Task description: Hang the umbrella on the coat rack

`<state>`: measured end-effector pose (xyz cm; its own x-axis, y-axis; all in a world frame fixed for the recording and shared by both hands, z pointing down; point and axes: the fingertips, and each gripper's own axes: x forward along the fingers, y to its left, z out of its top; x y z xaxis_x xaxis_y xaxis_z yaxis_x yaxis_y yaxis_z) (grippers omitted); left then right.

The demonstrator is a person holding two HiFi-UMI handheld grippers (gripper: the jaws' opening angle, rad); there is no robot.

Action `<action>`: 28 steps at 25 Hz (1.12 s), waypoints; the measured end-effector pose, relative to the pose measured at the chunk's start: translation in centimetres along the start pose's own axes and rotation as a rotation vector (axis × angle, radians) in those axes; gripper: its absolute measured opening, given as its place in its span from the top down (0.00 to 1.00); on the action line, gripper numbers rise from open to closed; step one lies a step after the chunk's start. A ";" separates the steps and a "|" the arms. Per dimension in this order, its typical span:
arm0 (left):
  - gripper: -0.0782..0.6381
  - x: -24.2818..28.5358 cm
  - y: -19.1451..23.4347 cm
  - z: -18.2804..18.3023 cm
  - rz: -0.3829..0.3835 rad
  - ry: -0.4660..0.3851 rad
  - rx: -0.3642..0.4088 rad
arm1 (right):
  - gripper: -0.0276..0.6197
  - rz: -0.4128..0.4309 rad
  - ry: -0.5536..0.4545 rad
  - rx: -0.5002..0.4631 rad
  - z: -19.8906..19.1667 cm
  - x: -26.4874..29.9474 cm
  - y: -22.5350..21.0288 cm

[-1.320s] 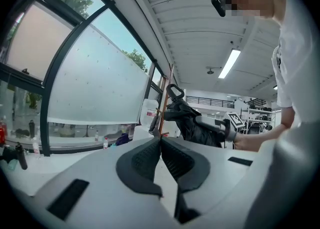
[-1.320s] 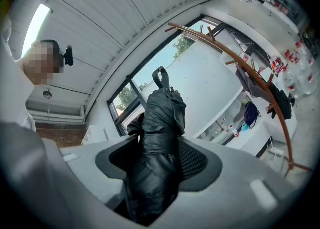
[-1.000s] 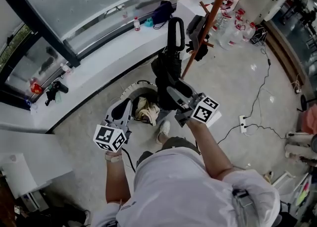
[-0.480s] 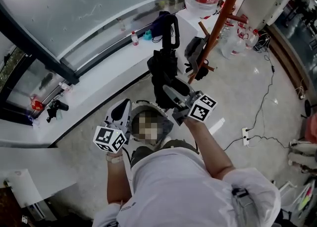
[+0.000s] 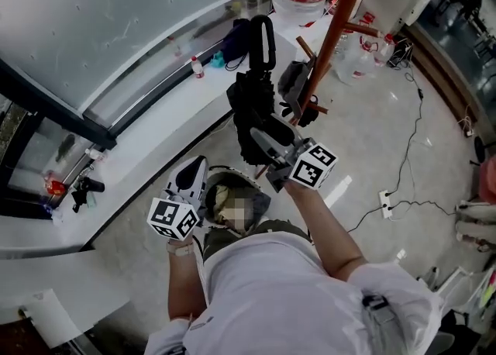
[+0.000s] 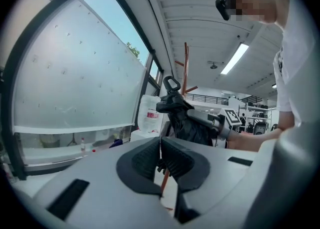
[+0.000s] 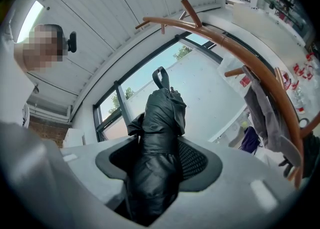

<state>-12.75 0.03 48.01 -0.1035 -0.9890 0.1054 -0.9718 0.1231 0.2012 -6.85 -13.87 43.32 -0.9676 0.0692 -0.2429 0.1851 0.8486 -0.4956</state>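
Right gripper clamped on folded black fabric umbrella, upright, just left of reddish-brown wooden coat rack. Loop handle not yet on any peg; hanging left to do. Left gripper closed, empty, nearer.

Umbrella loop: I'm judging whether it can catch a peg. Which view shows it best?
Head view: the umbrella loop stands whole beside the coat rack, so both read together. The right gripper view shows it small, atop the clamped umbrella, the rack arching overhead. The left gripper view shows it tiny and distant.
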 end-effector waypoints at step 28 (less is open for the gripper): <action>0.89 15.6 11.8 7.2 -0.571 0.023 0.083 | 0.58 -0.528 -0.301 -0.295 8.9 10.7 -9.1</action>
<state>-27.40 -14.49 45.02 0.4457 -0.8949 0.0235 -0.8858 -0.4371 0.1558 -17.37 -25.57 37.80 -0.8176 -0.5067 -0.2734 -0.3954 0.8393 -0.3732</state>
